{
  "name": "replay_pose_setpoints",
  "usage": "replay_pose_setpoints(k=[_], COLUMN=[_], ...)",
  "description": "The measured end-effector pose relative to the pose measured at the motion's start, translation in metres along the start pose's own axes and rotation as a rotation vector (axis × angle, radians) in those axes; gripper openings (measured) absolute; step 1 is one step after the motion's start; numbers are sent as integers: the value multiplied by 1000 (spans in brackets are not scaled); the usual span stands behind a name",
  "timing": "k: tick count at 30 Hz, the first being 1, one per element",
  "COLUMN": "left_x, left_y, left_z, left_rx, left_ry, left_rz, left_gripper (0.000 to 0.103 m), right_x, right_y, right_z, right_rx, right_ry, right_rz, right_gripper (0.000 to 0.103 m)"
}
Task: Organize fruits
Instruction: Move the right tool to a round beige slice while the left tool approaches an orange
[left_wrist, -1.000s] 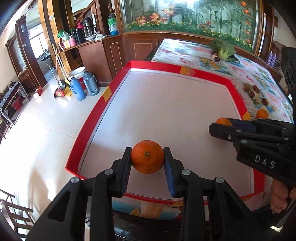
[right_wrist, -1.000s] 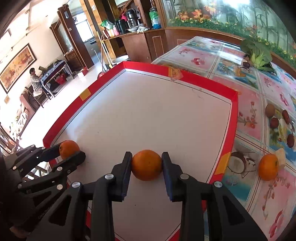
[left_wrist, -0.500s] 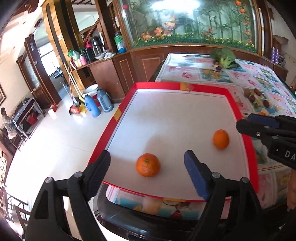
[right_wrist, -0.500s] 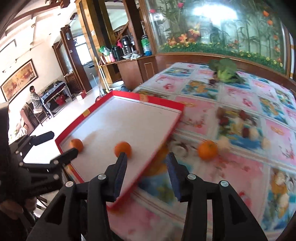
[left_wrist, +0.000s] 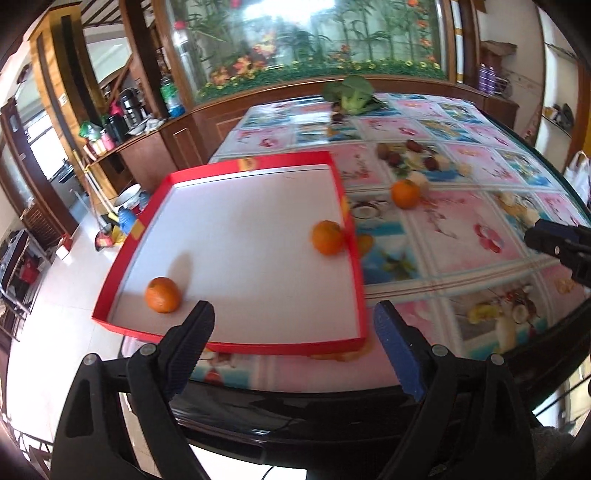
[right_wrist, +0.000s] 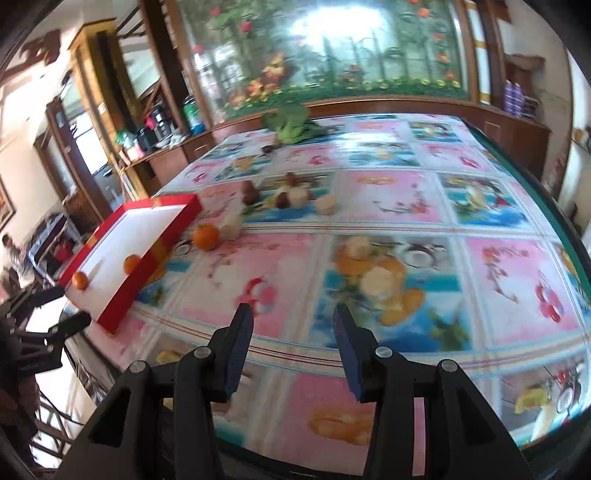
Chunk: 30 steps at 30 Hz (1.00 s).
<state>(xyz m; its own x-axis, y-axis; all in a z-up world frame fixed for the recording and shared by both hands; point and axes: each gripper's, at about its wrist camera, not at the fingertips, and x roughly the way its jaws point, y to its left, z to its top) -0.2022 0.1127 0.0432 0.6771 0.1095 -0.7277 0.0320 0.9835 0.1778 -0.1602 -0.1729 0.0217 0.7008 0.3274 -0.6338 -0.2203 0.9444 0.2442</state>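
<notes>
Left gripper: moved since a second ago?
Yes. The left gripper was closed on an orange over the red tray; now it stands back past the tray's near edge, its jaws opening and empty, the orange left inside.

A glossy floral plastic tablecloth (right_wrist: 388, 206) is reflecting light; the red-rimmed tray's matt white floor (left_wrist: 251, 236) is looking smooth beside dimpled, shiny-skinned oranges (left_wrist: 327, 237).

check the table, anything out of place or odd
One orange sits loose on the tablecloth outside the red tray, while two oranges lie inside. Nothing spilled or damaged.
</notes>
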Motion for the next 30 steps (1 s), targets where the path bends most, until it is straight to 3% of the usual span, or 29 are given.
replay_pose_setpoints(k=[9,30], left_x=[-8,15], left_y=[-36,-36], left_z=[-18,-16], left_rx=[60,61], left_ry=[25,50], left_rz=[-56,-127], left_gripper=[88,88], right_x=[-6,33], right_y=[-33,-40], right_z=[-8,15], right_rx=[93,94], right_ry=[-10,78], right_rz=[-21,-108], right_gripper=[45,45])
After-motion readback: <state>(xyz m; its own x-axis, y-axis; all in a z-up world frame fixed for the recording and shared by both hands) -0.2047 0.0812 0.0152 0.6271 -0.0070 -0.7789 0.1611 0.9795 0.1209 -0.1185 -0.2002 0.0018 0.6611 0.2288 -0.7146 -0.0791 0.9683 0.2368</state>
